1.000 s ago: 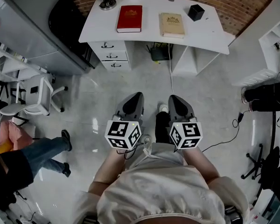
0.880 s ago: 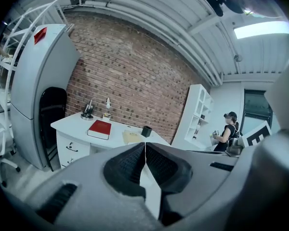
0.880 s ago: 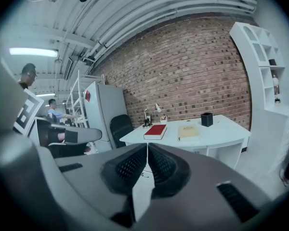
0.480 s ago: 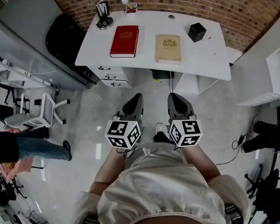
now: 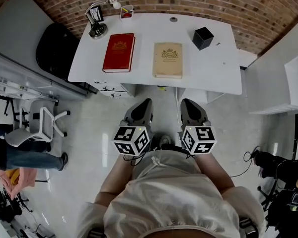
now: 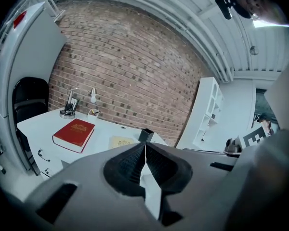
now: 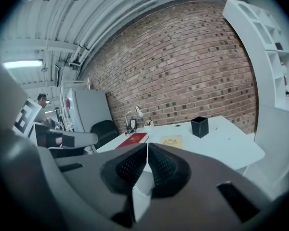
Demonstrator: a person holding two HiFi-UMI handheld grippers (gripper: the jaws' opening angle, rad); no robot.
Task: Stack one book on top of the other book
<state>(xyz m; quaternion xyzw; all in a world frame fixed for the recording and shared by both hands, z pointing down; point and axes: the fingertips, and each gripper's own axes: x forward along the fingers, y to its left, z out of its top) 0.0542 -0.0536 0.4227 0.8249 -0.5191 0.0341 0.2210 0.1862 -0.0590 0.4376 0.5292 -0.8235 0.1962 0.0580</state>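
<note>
A red book [image 5: 119, 52] lies flat on the white desk [image 5: 208, 66], left of a tan book [image 5: 168, 60] that lies beside it, apart from it. Both books also show in the left gripper view, red book [image 6: 74, 134] and tan book [image 6: 121, 141], and in the right gripper view, red book [image 7: 133, 139] and tan book [image 7: 172, 141]. My left gripper [image 5: 142, 105] and right gripper [image 5: 187, 104] are held side by side over the floor, short of the desk's near edge. Both are shut with nothing between the jaws.
A black cube-shaped holder [image 5: 202, 37] stands at the desk's back right. A desk lamp [image 5: 100, 15] and a small cup [image 5: 126, 11] sit at the back left. A black chair [image 5: 54, 51] and a white chair [image 5: 37, 128] stand left; white shelves [image 5: 295, 78] are right.
The desk and both books have come nearer in the head view as I walk toward them. The grippers keep their pose, still shut.
</note>
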